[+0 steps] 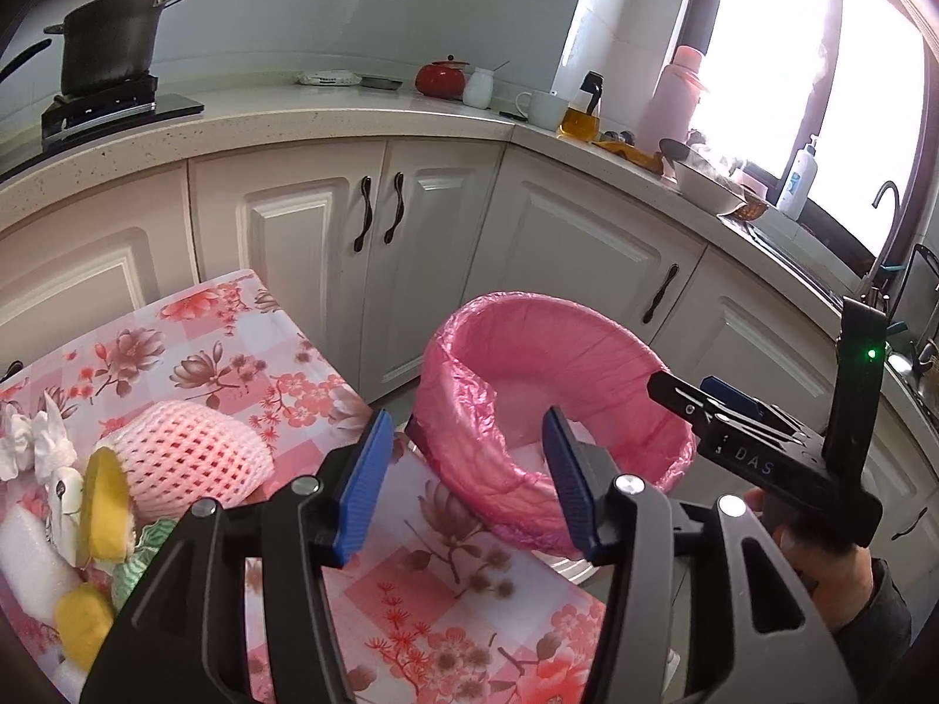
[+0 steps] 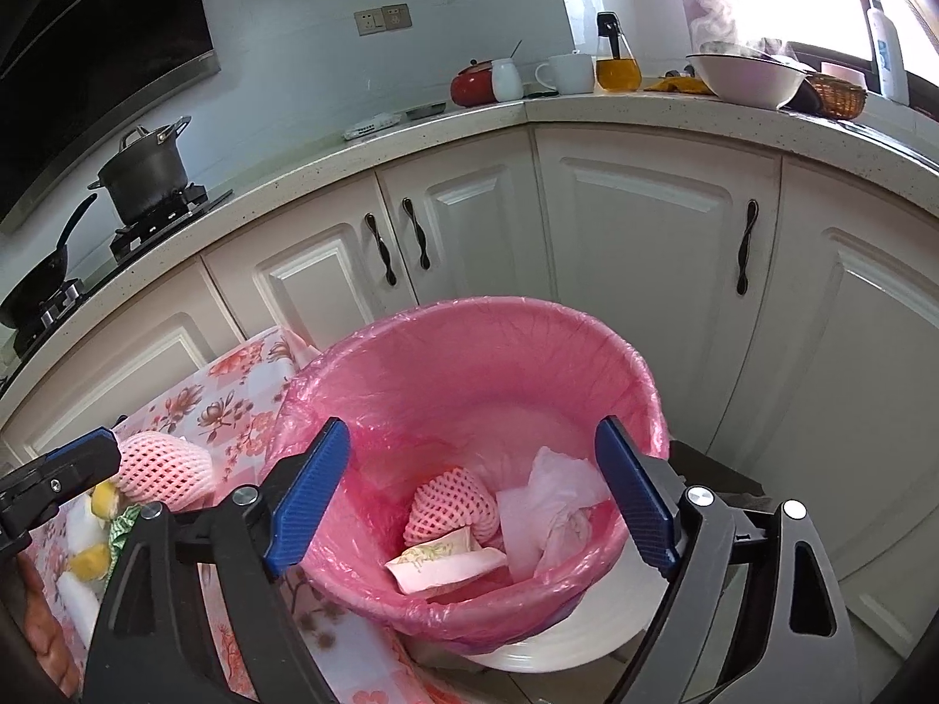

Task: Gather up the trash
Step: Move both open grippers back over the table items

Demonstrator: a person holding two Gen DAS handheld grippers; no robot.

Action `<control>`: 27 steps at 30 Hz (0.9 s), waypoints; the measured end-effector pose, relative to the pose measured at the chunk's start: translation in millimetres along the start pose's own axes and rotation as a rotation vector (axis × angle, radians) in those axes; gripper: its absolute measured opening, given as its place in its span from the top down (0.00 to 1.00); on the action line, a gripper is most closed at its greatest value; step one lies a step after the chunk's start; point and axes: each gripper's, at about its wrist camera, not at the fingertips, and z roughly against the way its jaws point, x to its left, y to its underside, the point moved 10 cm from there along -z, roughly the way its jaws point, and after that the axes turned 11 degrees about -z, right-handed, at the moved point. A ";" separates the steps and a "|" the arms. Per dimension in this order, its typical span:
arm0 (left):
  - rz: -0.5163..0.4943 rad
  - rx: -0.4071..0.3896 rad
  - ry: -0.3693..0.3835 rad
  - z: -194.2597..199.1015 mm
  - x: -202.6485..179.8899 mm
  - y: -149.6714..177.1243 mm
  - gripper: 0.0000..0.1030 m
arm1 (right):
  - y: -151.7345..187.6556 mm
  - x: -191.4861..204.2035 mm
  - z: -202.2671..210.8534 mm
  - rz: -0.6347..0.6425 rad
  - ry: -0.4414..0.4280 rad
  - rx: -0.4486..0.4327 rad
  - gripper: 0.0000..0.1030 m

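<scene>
Trash part-collected: pink-lined round plastic bin (image 2: 469, 387) already holds a foam net, tissue and wrapper. Floral-clothed table (image 1: 281, 364), at nine o'clock of it, still carries a pink foam fruit net (image 1: 193, 452) and yellow peels (image 1: 105, 504). Both grippers' fingers (image 1: 364, 481) (image 2: 634, 498) released, empty.

Your light: strong daylight from window (image 1: 821, 58) at upper right, blown out to white, glare washing over bottle (image 1: 675, 94) and steaming bowl (image 2: 745, 79). Your cabinets (image 1: 411, 246) evenly lit, soft shadows. Heavy fisheye bending at edges, dark vignette in corners. Your near hand-held gripper bodies slightly soft; centre sharp.
</scene>
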 end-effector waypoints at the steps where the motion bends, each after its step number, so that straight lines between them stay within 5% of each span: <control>1: 0.006 -0.002 -0.009 4.3 5.1 2.8 0.49 | 2.5 3.5 0.4 0.001 -0.012 0.002 0.19; 9: 0.057 -0.028 -0.102 38.5 45.9 26.8 0.35 | 23.5 31.5 5.6 0.043 -0.042 0.024 0.19; 27: 0.244 0.009 -0.330 121.7 151.2 129.2 0.26 | 84.2 110.5 7.1 0.199 -0.095 0.086 0.18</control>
